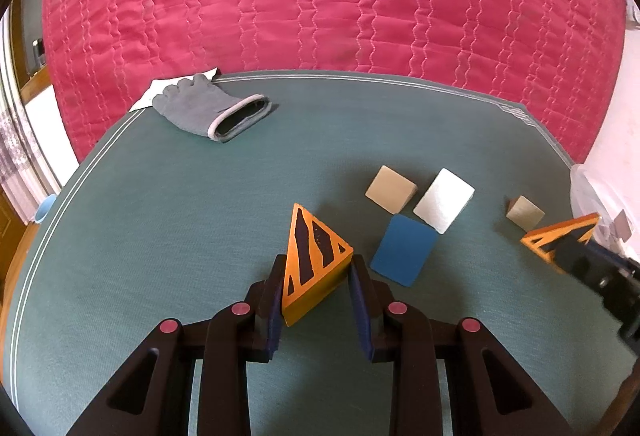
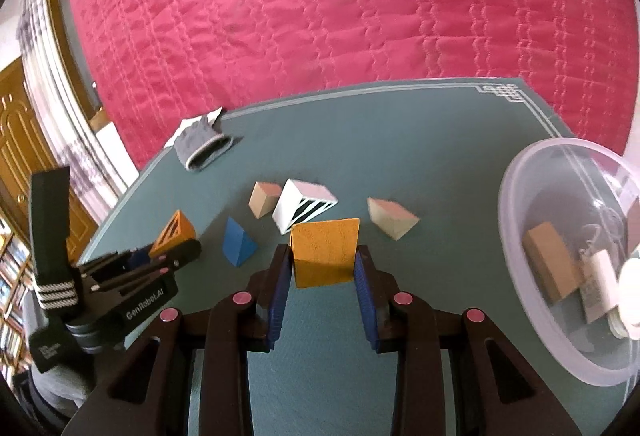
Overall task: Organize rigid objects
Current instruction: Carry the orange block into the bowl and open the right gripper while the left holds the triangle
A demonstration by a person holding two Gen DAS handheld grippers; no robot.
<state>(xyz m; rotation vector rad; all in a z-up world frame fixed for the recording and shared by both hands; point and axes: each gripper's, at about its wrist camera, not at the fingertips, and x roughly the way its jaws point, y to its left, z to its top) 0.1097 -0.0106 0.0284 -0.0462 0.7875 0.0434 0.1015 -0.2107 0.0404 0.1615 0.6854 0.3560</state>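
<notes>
Now each claw is gripping an orange wedge: left claw [image 1: 316, 268] its striped wedge [image 1: 314, 256], right claw [image 2: 323, 260] its plain-faced wedge [image 2: 324, 250], bowl [image 2: 516, 204] lying right of it.

Six painted wooden wedge blocks are counted outside the bowl. Two are orange wedges with black stripes: one [image 1: 316, 260] is seen in the left wrist view, the other [image 2: 325, 254] in the right wrist view. One is a blue wedge [image 1: 403, 250], one is a white wedge with black stripes on its end [image 2: 304, 208], and two are plain beige wedges, one [image 1: 390, 189] beside the white one and one [image 1: 525, 213] farther right. One clear plastic bowl [image 2: 532, 172] is counted; blocks are seen inside it, but their number cannot be told. One grey knitted glove [image 1: 208, 108] is counted, and one white sheet of paper [image 1: 160, 92] under it.
</notes>
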